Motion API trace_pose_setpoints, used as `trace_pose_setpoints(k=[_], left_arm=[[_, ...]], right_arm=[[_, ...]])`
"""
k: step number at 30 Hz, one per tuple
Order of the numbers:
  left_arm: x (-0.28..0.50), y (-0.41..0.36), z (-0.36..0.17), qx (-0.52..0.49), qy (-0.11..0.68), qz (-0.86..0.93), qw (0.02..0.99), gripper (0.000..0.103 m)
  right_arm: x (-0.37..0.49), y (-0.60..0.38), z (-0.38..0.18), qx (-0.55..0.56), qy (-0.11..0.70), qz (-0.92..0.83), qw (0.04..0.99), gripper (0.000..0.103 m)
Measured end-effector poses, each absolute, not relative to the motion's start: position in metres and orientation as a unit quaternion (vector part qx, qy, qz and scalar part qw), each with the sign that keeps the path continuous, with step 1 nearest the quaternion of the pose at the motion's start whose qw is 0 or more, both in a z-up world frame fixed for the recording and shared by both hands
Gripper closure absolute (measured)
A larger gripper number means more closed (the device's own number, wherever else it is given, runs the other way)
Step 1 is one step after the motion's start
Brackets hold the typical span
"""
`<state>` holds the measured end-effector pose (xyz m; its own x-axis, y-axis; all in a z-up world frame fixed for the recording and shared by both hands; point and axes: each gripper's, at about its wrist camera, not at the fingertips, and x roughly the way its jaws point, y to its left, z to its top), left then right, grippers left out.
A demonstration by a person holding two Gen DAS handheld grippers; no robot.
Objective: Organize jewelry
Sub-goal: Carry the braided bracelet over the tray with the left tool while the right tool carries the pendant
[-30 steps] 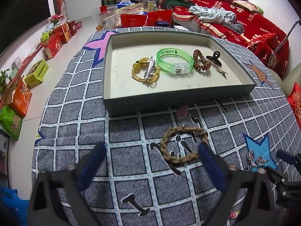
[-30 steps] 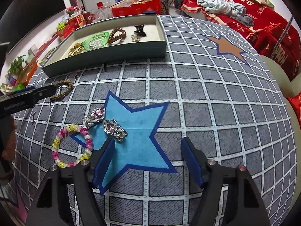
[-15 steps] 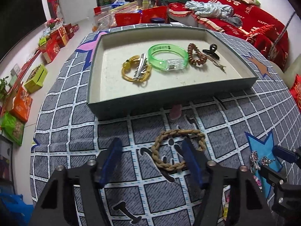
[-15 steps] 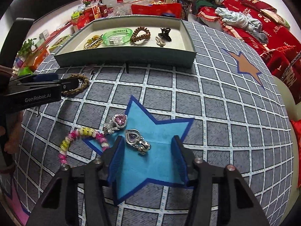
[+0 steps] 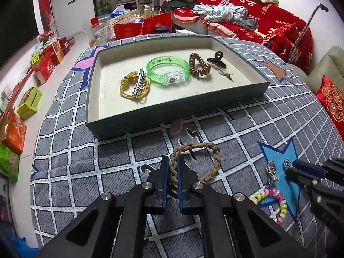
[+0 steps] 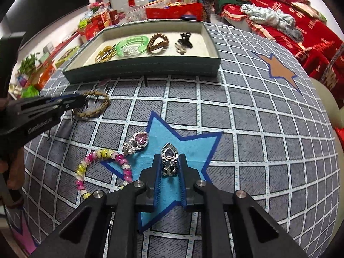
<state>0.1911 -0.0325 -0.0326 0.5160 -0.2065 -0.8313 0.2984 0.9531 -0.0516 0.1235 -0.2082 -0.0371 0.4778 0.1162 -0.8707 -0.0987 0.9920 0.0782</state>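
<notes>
Gridded cloth lies under both your grippers. Your left gripper (image 5: 172, 173) has just closed on the braid (image 5: 194, 164); your right gripper (image 6: 169, 165) has just closed on the ring (image 6: 169, 161). Ahead of both sits the tray (image 5: 178, 111), its long axis crosswise, nearer your left.

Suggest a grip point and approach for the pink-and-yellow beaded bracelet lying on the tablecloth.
The pink-and-yellow beaded bracelet lies flat as an open loop. Probably best from above, one finger inside and one outside, pinching across the bead strand on its left arc, away from the pink heart ring touching its far end and clear of the right gripper.
</notes>
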Motion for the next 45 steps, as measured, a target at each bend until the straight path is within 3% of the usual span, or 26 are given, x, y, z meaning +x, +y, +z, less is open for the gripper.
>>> trace_pose_setpoints(k=[20,32,45], left_arm=[[0.183,-0.024,0.021,0.010,0.431,-0.184,0.884,0.079],[0.227,-0.010,0.042,0.003,0.408,-0.171,0.897,0.079],[0.291,-0.003,0.016,0.006,0.434,-0.147,0.889,0.079]], right_arm=[[0.134,-0.225,-0.010,0.074,0.485,0.066,0.869,0.087],[0.187,-0.231,0.023,0.105,0.458,0.080,0.879,0.087],[0.270,-0.219,0.007,0.126,0.469,0.079,0.871,0.087]])
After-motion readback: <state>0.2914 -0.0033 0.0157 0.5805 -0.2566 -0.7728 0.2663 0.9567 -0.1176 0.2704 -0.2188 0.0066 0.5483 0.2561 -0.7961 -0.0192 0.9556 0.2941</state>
